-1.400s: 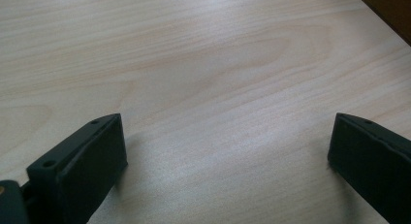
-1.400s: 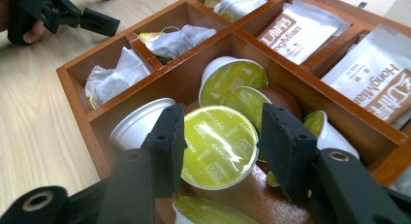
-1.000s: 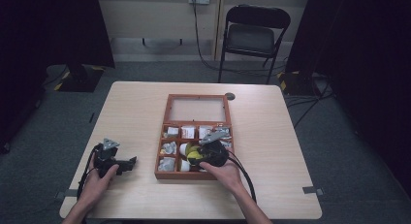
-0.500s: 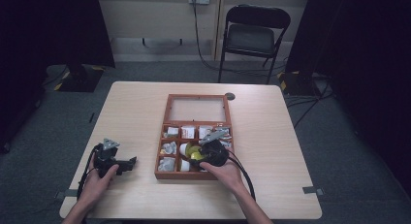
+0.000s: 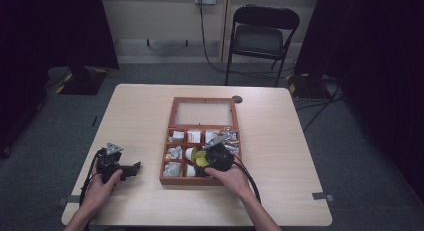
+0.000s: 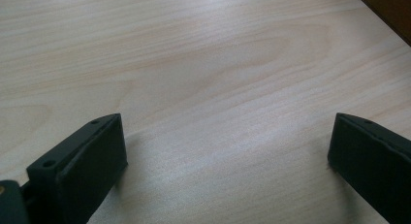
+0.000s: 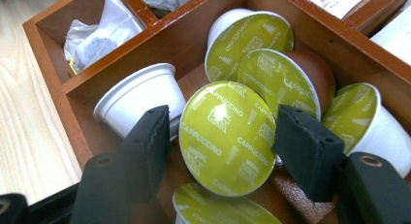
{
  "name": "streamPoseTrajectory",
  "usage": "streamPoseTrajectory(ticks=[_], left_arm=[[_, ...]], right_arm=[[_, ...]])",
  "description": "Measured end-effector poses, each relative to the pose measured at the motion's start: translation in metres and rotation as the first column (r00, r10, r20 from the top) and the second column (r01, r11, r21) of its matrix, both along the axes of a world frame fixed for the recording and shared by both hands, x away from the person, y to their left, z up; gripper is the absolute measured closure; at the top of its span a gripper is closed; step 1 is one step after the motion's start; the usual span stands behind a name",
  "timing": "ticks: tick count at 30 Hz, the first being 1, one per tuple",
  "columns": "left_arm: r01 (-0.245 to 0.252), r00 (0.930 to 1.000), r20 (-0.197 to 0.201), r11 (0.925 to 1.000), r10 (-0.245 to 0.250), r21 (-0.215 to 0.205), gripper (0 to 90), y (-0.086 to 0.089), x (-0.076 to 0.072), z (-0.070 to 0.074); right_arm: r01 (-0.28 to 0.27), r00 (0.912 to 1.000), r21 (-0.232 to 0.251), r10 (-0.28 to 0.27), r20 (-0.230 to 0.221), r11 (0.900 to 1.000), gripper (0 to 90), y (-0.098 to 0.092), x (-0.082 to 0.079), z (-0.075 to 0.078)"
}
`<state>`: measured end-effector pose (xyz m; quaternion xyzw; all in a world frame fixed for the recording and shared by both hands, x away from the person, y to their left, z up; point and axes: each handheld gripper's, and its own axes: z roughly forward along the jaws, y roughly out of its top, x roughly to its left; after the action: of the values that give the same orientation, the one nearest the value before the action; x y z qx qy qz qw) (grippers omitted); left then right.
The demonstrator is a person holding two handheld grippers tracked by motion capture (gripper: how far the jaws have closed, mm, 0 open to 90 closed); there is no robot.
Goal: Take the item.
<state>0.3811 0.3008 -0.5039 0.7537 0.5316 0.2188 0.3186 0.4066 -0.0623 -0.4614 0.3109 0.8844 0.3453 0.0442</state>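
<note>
- Between my right jaws sat a coffee capsule (image 7: 226, 136), its green "Cappuccino" lid facing the camera; the jaws pressed on its rim from either side, so my right gripper (image 7: 223, 136) was holding it.
- That capsule lay in a middle compartment near the front of the wooden box (image 5: 172, 141), tilted up on its edge among the others.
- Around it were more capsules: a white one (image 7: 140, 98) lying on its side just to the left, a green-lidded one (image 7: 249, 40) behind, a brown-bodied one (image 7: 286, 76) touching it at upper right, another white-bodied one (image 7: 368, 122) at far right, and one more green lid (image 7: 218, 207) below.
- Beyond the divider, the neighbouring compartment held a paper tea bag (image 7: 97, 37).
- From the high view, my right hand (image 5: 231, 177) reached over the box's front edge, and the box's glass lid (image 5: 204, 113) lay open and flat behind the compartments.
- My left gripper (image 5: 118, 165) rested on the table (image 5: 280, 141), well apart from the box, to its left.
- Its jaws stood wide apart with nothing but bare wood between them.
- Behind the table stood a folding chair (image 5: 260, 38).
</note>
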Motion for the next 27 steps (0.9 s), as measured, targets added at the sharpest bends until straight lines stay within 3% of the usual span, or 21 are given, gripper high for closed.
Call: streamPoseTrajectory(ticks=[18,27], left_arm=[[-0.001,1.0,0.0,1.0,0.001,-0.001,0.0,-0.0001,0.0,-0.0001],[-0.001,1.0,0.0,1.0,0.001,-0.001,0.0,-0.0001,-0.0001,0.0]], right_arm=[[0.002,0.9999,-0.065,-0.001,0.013,0.998,43.9,0.0044,-0.0002,-0.0017],[-0.004,1.0,-0.064,0.004,0.002,0.998,45.8,0.0038,0.0001,-0.0012]])
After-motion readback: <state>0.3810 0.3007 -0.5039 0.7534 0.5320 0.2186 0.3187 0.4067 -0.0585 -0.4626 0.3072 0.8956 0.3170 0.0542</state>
